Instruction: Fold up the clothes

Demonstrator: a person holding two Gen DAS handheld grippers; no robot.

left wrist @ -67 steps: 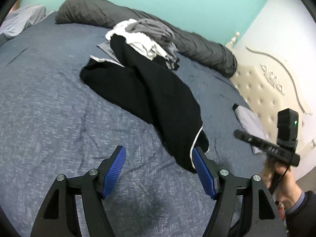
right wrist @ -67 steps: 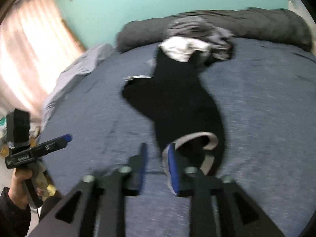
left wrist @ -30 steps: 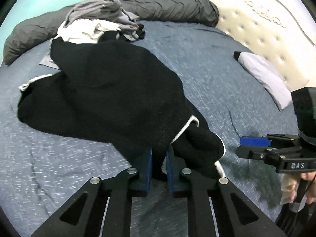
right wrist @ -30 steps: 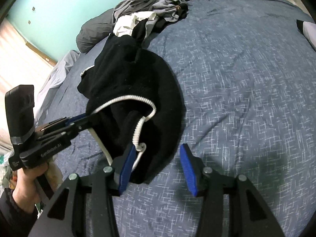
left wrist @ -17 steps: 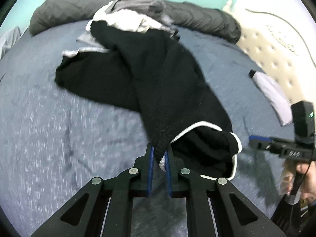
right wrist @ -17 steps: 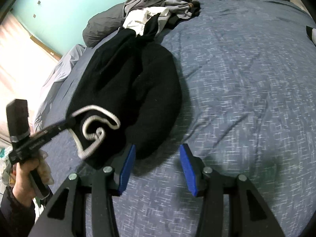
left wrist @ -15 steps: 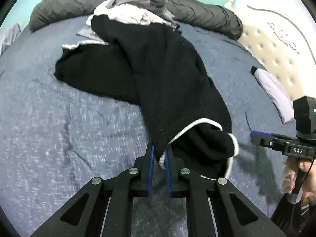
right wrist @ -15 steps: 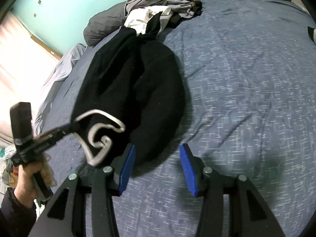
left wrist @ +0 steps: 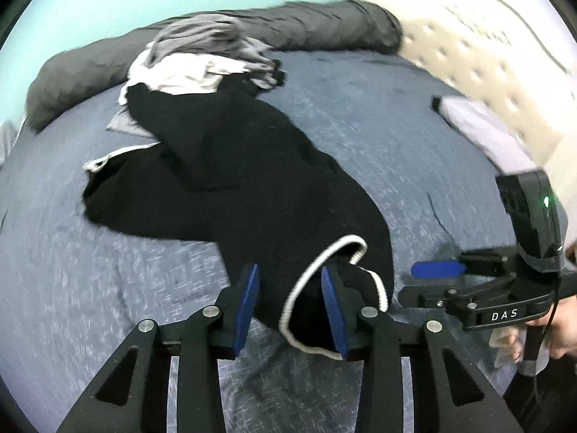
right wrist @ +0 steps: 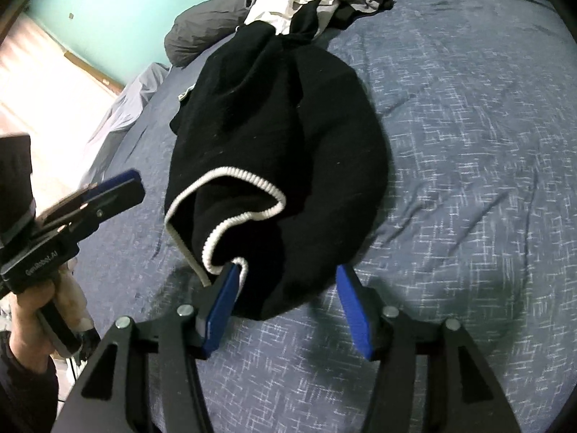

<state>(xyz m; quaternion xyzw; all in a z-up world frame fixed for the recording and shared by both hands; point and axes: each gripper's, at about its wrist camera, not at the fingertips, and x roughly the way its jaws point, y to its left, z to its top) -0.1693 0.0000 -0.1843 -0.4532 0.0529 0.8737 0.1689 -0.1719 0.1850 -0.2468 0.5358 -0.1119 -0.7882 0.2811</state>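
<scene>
Black knit with white ribbed trim, the sweater (left wrist: 252,180) lies crumpled on the blue bed (left wrist: 90,270). Its long axis runs from the clothes pile (left wrist: 202,57) by the grey bolster (left wrist: 306,25) at the far edge down to the near edge, with the trimmed opening (right wrist: 223,209) pointing toward the grippers.

The left gripper (left wrist: 290,306) has just been opening: its jaws now stand partly apart with the trimmed hem loose between them, and the blue pads do not press on it.

The right gripper (right wrist: 288,306) has also just widened. It straddles the sweater's near end, its left pad (right wrist: 221,306) against the trim and its right pad clear of the cloth, so nothing is clamped.
</scene>
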